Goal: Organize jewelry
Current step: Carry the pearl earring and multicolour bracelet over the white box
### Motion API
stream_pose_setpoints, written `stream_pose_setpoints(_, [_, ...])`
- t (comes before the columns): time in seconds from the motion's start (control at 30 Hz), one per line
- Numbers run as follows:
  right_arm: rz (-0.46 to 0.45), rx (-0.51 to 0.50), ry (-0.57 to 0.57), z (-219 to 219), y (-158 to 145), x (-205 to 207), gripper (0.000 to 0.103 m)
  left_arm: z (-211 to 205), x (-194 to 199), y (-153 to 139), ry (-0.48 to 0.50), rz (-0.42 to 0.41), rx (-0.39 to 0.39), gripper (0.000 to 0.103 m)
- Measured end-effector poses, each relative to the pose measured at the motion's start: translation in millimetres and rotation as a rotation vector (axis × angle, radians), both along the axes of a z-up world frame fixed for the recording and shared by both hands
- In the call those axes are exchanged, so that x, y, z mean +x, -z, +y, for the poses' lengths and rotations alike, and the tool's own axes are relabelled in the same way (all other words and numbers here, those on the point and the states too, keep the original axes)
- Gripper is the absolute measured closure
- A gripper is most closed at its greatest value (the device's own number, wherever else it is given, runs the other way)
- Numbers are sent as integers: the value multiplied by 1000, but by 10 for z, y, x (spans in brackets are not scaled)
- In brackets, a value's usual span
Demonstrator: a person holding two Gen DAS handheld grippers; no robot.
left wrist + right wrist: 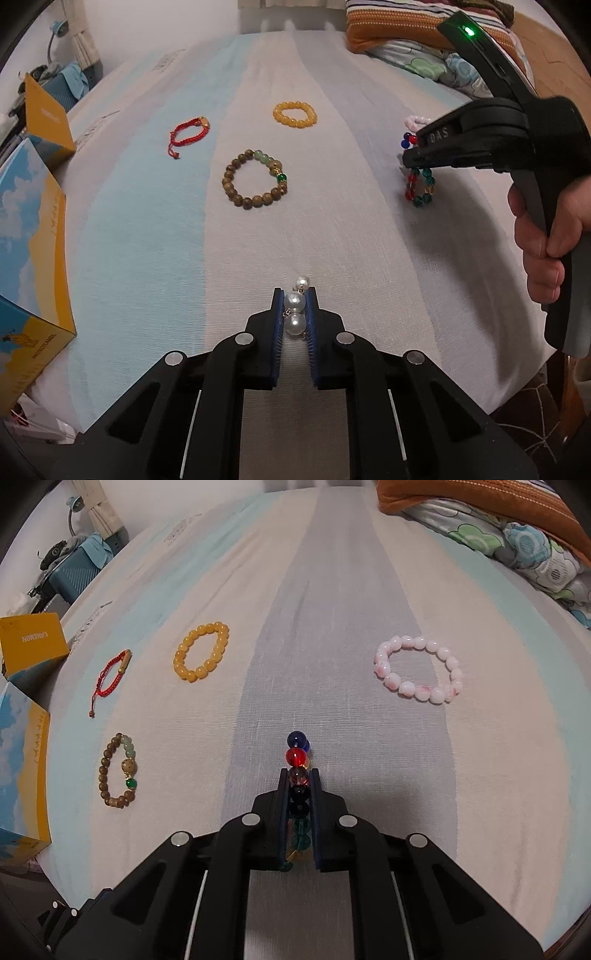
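Observation:
My left gripper is shut on a white pearl bracelet, its beads squeezed between the blue pads low in the left wrist view. My right gripper is shut on a multicoloured glass bead bracelet; in the left wrist view that bracelet hangs from the right gripper over the bed. Lying flat on the striped bedsheet are a brown wooden bead bracelet, a yellow bead bracelet, a red cord bracelet and a pink-white bead bracelet.
Yellow and blue cardboard boxes stand along the bed's left edge. Folded patterned bedding and an orange pillow lie at the far right. A person's hand holds the right gripper's handle. A dark box with clutter sits beyond the bed's far left.

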State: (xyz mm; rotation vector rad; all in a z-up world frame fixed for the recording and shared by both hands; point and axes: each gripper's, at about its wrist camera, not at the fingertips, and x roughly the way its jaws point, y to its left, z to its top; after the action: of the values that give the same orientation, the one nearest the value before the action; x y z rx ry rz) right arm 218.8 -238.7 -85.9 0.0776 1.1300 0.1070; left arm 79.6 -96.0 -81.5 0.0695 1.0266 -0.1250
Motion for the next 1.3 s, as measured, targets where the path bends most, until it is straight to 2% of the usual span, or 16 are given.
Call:
stream_pose_setpoints(0.67, [-41, 21, 9, 0, -288, -242, 94, 181, -82, -247, -32, -15, -2, 93])
stream_pose_setpoints(1.3, [-134, -79, 9, 214, -645, -514, 94, 478, -102, -540, -72, -23, -1, 93])
